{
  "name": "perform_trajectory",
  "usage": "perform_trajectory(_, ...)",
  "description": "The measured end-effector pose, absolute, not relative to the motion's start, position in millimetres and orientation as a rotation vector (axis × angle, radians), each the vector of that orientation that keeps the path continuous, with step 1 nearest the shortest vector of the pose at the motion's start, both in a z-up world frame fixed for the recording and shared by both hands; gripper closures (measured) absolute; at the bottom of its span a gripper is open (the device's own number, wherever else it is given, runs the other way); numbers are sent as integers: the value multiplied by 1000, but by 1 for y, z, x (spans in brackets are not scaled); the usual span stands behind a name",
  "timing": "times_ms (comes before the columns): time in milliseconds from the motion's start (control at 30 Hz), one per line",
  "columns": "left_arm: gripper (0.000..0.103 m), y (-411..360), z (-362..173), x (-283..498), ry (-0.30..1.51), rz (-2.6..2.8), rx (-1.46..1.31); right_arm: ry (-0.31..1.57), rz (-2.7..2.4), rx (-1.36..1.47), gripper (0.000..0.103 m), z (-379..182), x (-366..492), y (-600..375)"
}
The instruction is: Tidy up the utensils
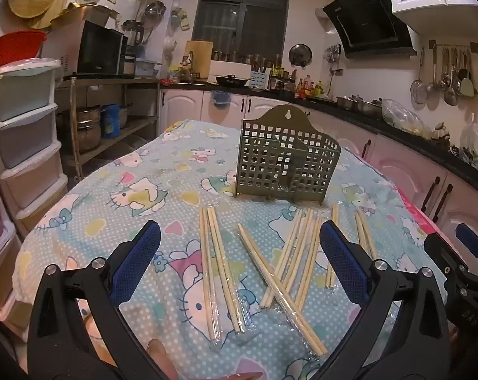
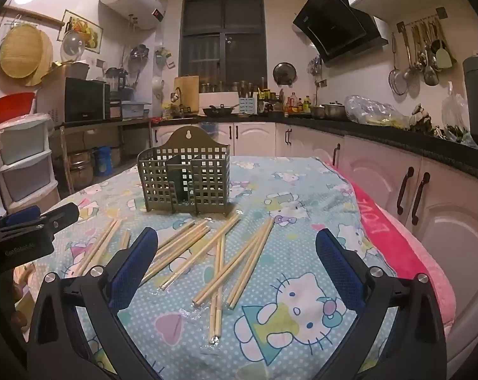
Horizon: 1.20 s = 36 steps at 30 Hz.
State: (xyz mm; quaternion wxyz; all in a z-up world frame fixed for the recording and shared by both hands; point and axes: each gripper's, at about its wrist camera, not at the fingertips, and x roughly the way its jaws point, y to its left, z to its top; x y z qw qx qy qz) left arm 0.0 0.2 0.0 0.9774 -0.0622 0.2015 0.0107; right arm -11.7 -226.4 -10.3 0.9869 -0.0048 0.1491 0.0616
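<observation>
Several pairs of wooden chopsticks in clear wrappers [image 1: 283, 259] lie scattered on the patterned tablecloth [image 1: 137, 190]; they also show in the right wrist view [image 2: 220, 253]. An olive perforated utensil holder [image 1: 284, 164] stands upright behind them and shows in the right wrist view [image 2: 185, 180] too. My left gripper [image 1: 239, 253] is open and empty above the near chopsticks. My right gripper [image 2: 235, 253] is open and empty, to the right of the left one. The right gripper shows at the edge of the left view [image 1: 460, 269], and the left gripper at the edge of the right view [image 2: 27, 231].
Plastic drawers [image 1: 23, 145] stand left of the table. A pink towel [image 2: 394, 240] lies along the table's right edge, next to the kitchen cabinets [image 2: 412, 183]. A metal shelf with pots [image 1: 106, 120] stands at the back left.
</observation>
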Motion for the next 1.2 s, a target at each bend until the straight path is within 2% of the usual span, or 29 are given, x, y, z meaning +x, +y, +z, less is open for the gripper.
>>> perform_trajectory(1200,10,4,-2,2,403,28,-137,307,121,-11,6,-12,-11,-226)
